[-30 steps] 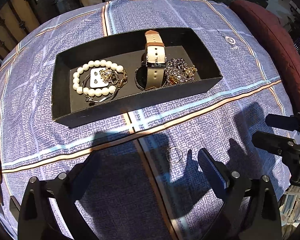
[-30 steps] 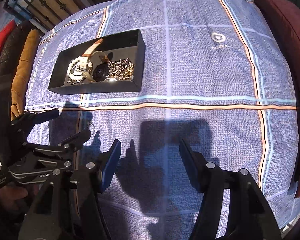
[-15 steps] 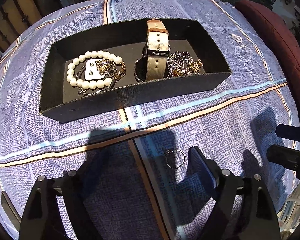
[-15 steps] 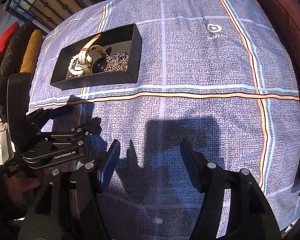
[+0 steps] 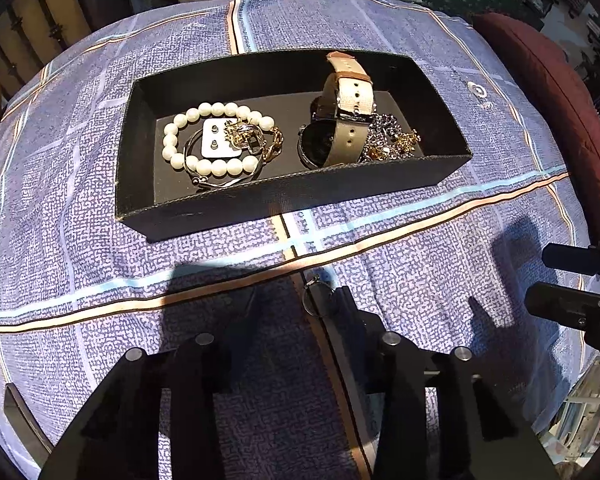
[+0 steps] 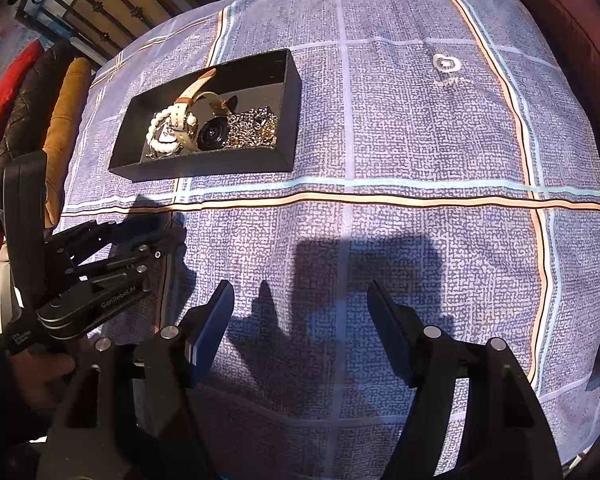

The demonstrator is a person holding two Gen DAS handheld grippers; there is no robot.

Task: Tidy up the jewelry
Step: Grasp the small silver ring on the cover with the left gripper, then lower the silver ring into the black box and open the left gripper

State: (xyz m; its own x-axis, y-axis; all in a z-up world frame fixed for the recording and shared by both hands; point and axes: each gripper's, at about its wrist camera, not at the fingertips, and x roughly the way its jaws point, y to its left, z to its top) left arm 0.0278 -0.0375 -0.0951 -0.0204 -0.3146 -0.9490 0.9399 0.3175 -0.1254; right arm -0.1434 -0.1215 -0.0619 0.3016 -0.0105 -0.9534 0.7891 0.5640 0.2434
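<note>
A black tray [image 5: 292, 194] on the blue patterned cloth holds a pearl bracelet [image 5: 204, 140], a beige-strap watch [image 5: 348, 120] and tangled chains [image 5: 396, 140]. It also shows in the right wrist view [image 6: 204, 168]. A thin silver ring [image 5: 318, 300] lies on the cloth in front of the tray. My left gripper [image 5: 296, 312] is open, fingers partly closed, with the ring just inside its right finger [image 5: 350, 312]. My right gripper [image 6: 300, 320] is open and empty over bare cloth. It appears at the right edge of the left wrist view [image 5: 572, 284].
A maroon cushion [image 5: 560, 112] lies along the right edge of the cloth. Red, dark and tan cushions [image 6: 60, 120] sit at the left. The left gripper's body [image 6: 84, 280] shows at the left of the right wrist view. A metal railing stands behind.
My left gripper has moved toward the tray and its fingers have narrowed, so the ring now lies between them by the right finger. The right gripper has barely moved.
</note>
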